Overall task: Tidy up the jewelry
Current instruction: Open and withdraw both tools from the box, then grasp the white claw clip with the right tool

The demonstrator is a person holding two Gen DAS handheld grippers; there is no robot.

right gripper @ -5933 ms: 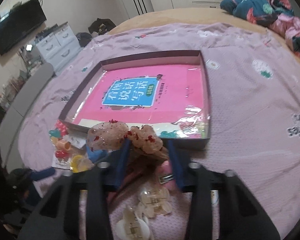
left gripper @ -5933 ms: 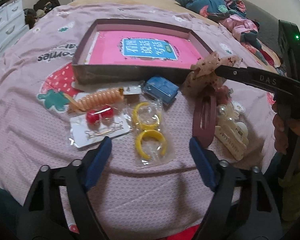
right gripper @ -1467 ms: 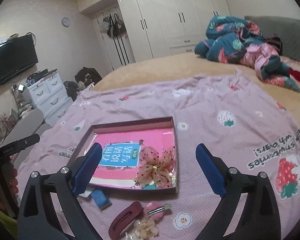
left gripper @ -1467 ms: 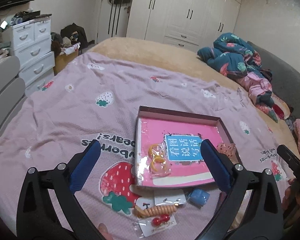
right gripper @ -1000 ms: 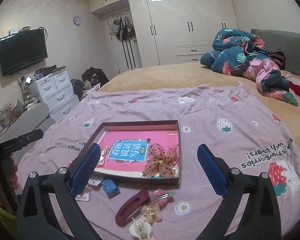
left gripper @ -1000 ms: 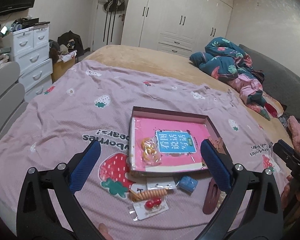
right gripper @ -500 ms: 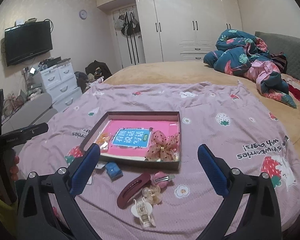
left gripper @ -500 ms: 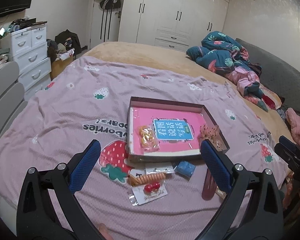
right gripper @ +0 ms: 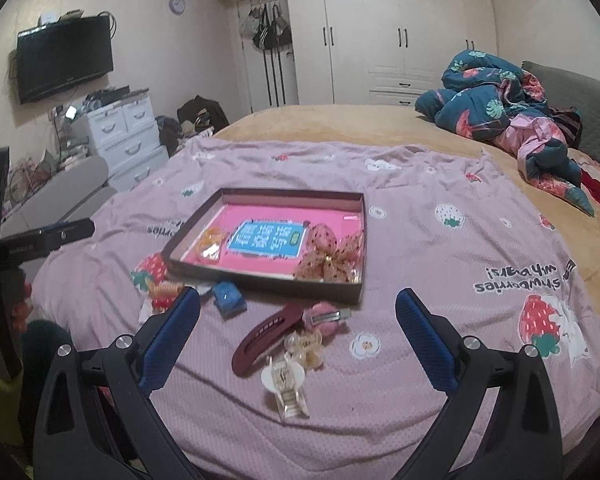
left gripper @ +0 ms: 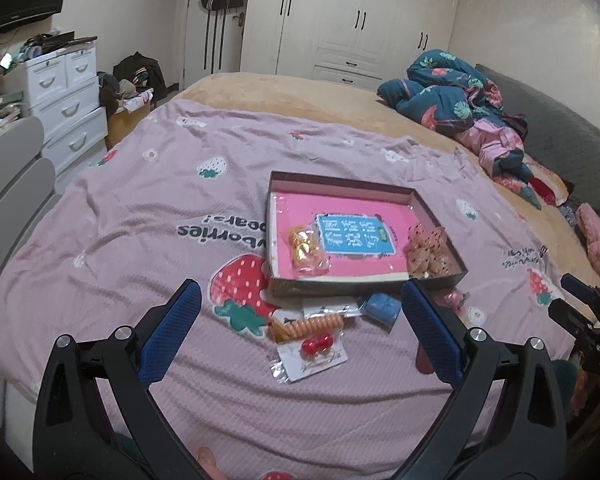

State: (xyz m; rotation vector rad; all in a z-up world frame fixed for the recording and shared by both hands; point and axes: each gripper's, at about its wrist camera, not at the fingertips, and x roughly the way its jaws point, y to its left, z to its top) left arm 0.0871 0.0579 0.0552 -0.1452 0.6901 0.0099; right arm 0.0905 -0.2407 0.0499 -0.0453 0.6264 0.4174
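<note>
Shallow brown box point(right gripper: 260, 280) in the middle of the pink strawberry bedspread point(left gripper: 132, 240), pink printed sheet lining its floor. Already inside: bagged yellow rings point(left gripper: 306, 246) at the left end, spotted chiffon bow point(right gripper: 332, 258) at the right. Still out on the cover, just in front of the near wall: maroon hair clip point(right gripper: 266, 334), pink barrette point(right gripper: 328, 316), clear claw clips point(right gripper: 286, 376), small blue packet point(right gripper: 228, 298), and, in the left wrist view, coiled orange hair tie point(left gripper: 314, 324) touching a carded pair of red bead earrings point(left gripper: 316, 346).

Left gripper point(left gripper: 300, 336) pulled well back and high, blue pads spread wide, nothing between them. Right gripper point(right gripper: 298, 336) the same: wide apart, empty, hovering above the maroon clip and claw clips.

By the look of it, between placements, roughly a third sorted, next pick not yet begun. Likely call: right side down onto the maroon clip, pinch across its narrow width, lift over the wall, drop in the bare centre. Left side well placed for the hair tie. Risk worth watching: soft bedding giving under the pads, and neighbours dragged along with the clip.
</note>
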